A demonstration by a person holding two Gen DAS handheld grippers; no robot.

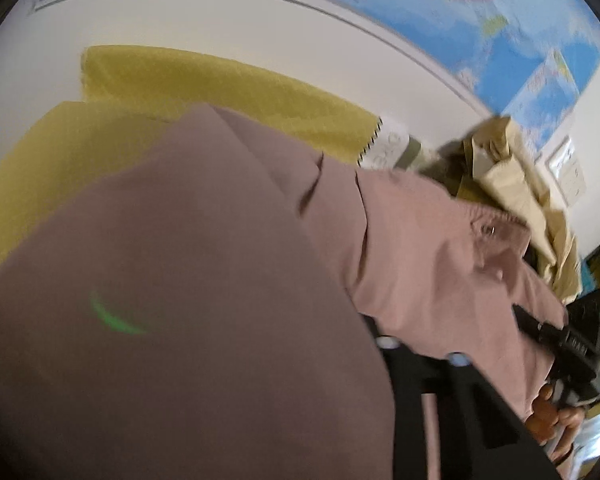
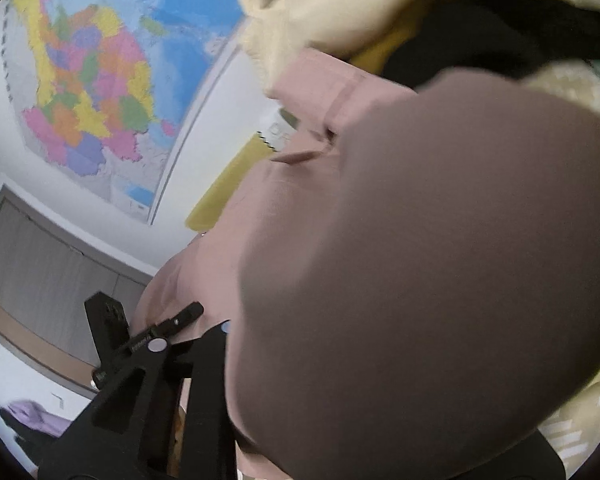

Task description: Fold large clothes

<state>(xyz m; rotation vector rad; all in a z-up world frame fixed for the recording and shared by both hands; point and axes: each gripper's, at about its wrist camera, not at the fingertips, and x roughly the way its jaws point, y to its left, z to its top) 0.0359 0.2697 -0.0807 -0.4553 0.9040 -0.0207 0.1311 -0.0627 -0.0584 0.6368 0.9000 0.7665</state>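
- The pink garment (image 1: pixel 420 240) lay bunched over a yellow cover (image 1: pixel 228 92) and draped so near both cameras that it filled most of each view.
- The left hand-held gripper (image 1: pixel 420 354) appeared closed on a fold of that pink cloth; a strip of fabric ran down between its black fingers (image 1: pixel 400 368).
- The right hand-held gripper (image 2: pixel 204 344) likewise appeared to pinch the garment's edge, with cloth over one finger and the finger tips hidden.
- In the left view the right tool showed at the far right, with a person's hand (image 1: pixel 556 420) on its handle.
- Risk, as I judged it: each grip seemed to catch only a thin edge, so a pull outward might slip the cloth free and spoil the fold.
- Another risk: a beige pile of clothes (image 1: pixel 512 184) lay touching the pink garment, and lifting could drag it along.
- Cloth blocked both lenses, so corners would be hard to line up.
- The yellow surface looked soft, more like bedding than a counter; I could not tell which.
- A printed box or booklet (image 1: pixel 388 148) sat at its far edge.
- A coloured wall map (image 2: pixel 96 92) hung on a white wall, and grey panelled doors (image 2: pixel 40 256) showed in the right view.
- Something purple (image 2: pixel 40 420) lay low at the left there.
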